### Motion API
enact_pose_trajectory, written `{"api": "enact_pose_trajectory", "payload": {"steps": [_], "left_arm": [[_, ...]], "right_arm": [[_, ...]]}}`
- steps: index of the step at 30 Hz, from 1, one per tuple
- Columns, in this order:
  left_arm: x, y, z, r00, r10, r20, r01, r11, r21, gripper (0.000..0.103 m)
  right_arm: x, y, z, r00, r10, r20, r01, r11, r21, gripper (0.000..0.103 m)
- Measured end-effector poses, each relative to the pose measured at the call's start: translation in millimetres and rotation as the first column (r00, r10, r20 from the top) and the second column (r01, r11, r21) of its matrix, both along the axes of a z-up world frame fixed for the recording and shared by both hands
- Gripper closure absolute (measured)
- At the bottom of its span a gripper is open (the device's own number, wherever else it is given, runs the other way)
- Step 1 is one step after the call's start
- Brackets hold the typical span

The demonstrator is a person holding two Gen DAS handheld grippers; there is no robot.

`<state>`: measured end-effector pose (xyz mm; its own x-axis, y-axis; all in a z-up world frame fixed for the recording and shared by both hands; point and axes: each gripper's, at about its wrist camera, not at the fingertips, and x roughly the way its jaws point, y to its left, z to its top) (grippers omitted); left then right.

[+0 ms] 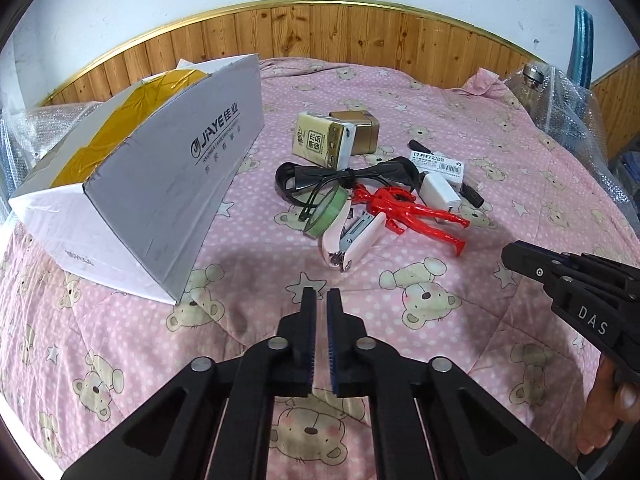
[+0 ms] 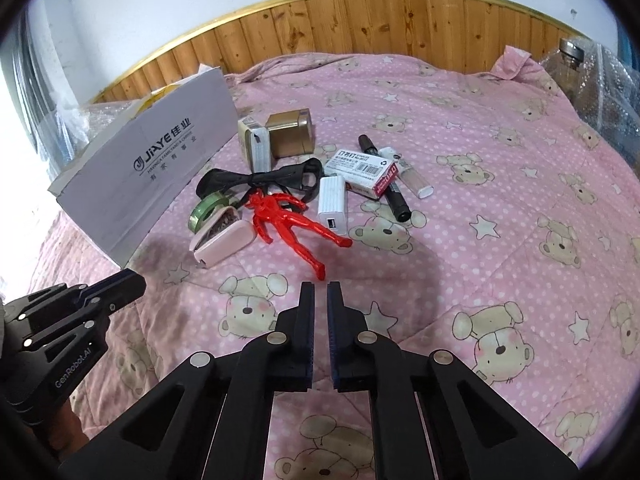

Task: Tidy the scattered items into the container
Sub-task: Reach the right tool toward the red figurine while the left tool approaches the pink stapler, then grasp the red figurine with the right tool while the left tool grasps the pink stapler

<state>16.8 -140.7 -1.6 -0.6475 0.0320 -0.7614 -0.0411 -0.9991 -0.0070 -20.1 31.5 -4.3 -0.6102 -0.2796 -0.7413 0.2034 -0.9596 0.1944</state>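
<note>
A white cardboard box (image 1: 160, 184) with a gold lining lies open on the pink bear-print bedspread (image 1: 400, 312), at the left. To its right is a pile: tissue pack (image 1: 320, 140), gold tin (image 1: 358, 130), black cable (image 1: 344, 178), green tape roll (image 1: 326, 210), pink stapler (image 1: 352, 240), red figure (image 1: 408, 212), white charger (image 1: 438, 192) and staples box (image 1: 438, 162). The right wrist view also shows a black marker (image 2: 388, 184). My left gripper (image 1: 321, 294) hovers shut and empty short of the stapler. My right gripper (image 2: 321, 290) is shut and empty just short of the red figure's (image 2: 292, 220) feet.
A wood-panelled wall (image 1: 320, 36) runs behind the bed. Bubble wrap covers objects at the far right (image 1: 568, 104) and behind the box on the left. A white tube (image 2: 412, 176) lies beside the marker. Bare bedspread lies between the grippers and the pile.
</note>
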Motion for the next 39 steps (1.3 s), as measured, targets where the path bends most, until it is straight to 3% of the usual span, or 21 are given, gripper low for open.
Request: {"api": "enact_pose_trajectory", "payload": {"steps": [5, 6, 7, 8, 9, 10, 13, 17, 23, 26, 27, 28, 29, 33, 37, 38, 39], "left_arm": [[-10.0, 0.6, -4.3, 0.999, -0.002, 0.035, 0.002, 1.0, 0.0, 0.098], [-12.7, 0.4, -5.4, 0.999, -0.008, 0.048, 0.007, 1.0, 0.007, 0.092], [-14.9, 0.3, -5.9, 0.998, -0.013, 0.055, 0.012, 1.0, 0.013, 0.074], [-17.0, 0.1, -6.4, 0.998, -0.019, 0.062, 0.017, 1.0, 0.019, 0.062], [-18.8, 0.0, -6.5, 0.998, -0.024, 0.063, 0.022, 0.999, 0.024, 0.04], [-20.0, -0.1, -5.6, 0.998, -0.029, 0.056, 0.028, 0.999, 0.025, 0.03], [-29.5, -1.7, -5.2, 0.997, -0.048, 0.066, 0.045, 0.998, 0.042, 0.027], [-50.9, -3.9, -16.1, 0.992, -0.064, 0.107, 0.06, 0.997, 0.042, 0.026], [-81.3, -3.6, -41.8, 0.978, -0.126, 0.168, 0.109, 0.988, 0.108, 0.026], [-86.8, 0.3, -41.2, 0.983, -0.123, 0.137, 0.114, 0.991, 0.075, 0.031], [-86.5, 0.8, -40.0, 0.983, -0.124, 0.132, 0.116, 0.991, 0.068, 0.047], [-84.7, 0.3, -38.3, 0.983, -0.126, 0.133, 0.117, 0.99, 0.072, 0.058], [-83.0, -0.2, -36.5, 0.983, -0.128, 0.134, 0.119, 0.99, 0.077, 0.065], [-72.5, -11.9, -30.5, 0.982, -0.129, 0.137, 0.109, 0.983, 0.147, 0.069], [-62.2, -23.1, -25.2, 0.984, -0.126, 0.129, 0.1, 0.976, 0.193, 0.069], [-61.8, -24.7, -24.8, 0.984, -0.125, 0.125, 0.098, 0.975, 0.198, 0.069], [-61.5, -26.3, -24.4, 0.985, -0.124, 0.121, 0.097, 0.974, 0.204, 0.069]], "right_arm": [[-9.9, -3.0, 5.3, 0.999, 0.03, 0.014, -0.03, 0.999, -0.022, 0.09], [-12.8, -3.3, 6.4, 0.999, 0.036, 0.017, -0.036, 0.999, -0.023, 0.072], [-15.4, -3.5, 7.3, 0.999, 0.04, 0.017, -0.039, 0.999, -0.024, 0.05], [-18.1, -3.8, 8.1, 0.999, 0.042, 0.013, -0.042, 0.999, -0.022, 0.044], [-20.8, -4.3, 8.9, 0.999, 0.044, 0.01, -0.044, 0.999, -0.019, 0.043], [-24.3, -4.9, 9.1, 0.999, 0.049, 0.013, -0.049, 0.999, -0.017, 0.043], [-37.8, -5.1, 5.6, 0.997, 0.07, 0.04, -0.069, 0.997, -0.031, 0.043], [-59.8, -6.0, -4.9, 0.991, 0.1, 0.085, -0.098, 0.995, -0.03, 0.043], [-87.2, -9.6, -31.6, 0.979, 0.14, 0.145, -0.142, 0.99, 0.002, 0.043], [-93.7, -8.9, -36.1, 0.978, 0.159, 0.132, -0.159, 0.987, -0.017, 0.053], [-93.7, -8.6, -34.8, 0.978, 0.163, 0.133, -0.162, 0.987, -0.02, 0.059], [-93.3, -7.9, -33.0, 0.977, 0.165, 0.132, -0.163, 0.986, -0.022, 0.076], [-91.5, -6.9, -31.5, 0.973, 0.182, 0.144, -0.177, 0.983, -0.048, 0.086], [-70.4, -10.4, -20.5, 0.959, 0.238, 0.154, -0.224, 0.969, -0.105, 0.095], [-58.1, -17.3, -12.5, 0.956, 0.256, 0.142, -0.242, 0.964, -0.107, 0.091], [-59.2, -18.6, -11.8, 0.958, 0.249, 0.142, -0.236, 0.966, -0.102, 0.087], [-61.0, -20.4, -11.7, 0.961, 0.238, 0.143, -0.226, 0.97, -0.093, 0.072]]}}
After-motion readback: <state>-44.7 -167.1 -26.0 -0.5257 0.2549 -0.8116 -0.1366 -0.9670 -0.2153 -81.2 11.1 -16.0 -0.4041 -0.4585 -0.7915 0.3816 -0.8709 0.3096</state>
